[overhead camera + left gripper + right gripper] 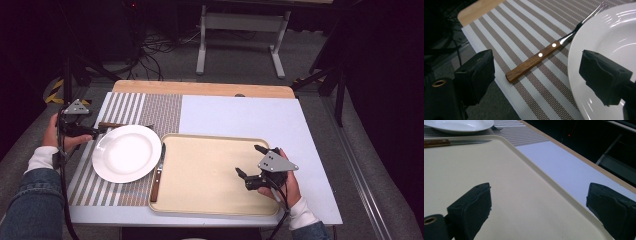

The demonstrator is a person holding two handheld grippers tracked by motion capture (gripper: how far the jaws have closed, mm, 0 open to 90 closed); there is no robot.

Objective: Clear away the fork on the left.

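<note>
A wood-handled fork (pixel 541 53), two pale rivets in its handle, lies on the striped placemat (pixel 524 30) at the tabletop's left edge, its steel neck passing under the white plate's (pixel 126 153) rim. The left gripper (pixel 536 72) points at the handle, fingers spread wide and holding nothing. The right gripper (pixel 251 160) hangs over the cream tray (pixel 210 172), fingers likewise apart. A knife (pixel 159 171) rests on the tray's left rim. The fork's tines are partly hidden behind the plate.

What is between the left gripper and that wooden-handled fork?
Nothing visible. The left gripper has its jaws open toward the fork, which lies on the striped mat. The plate overlaps only the metal end, leaving the handle clear.
</note>
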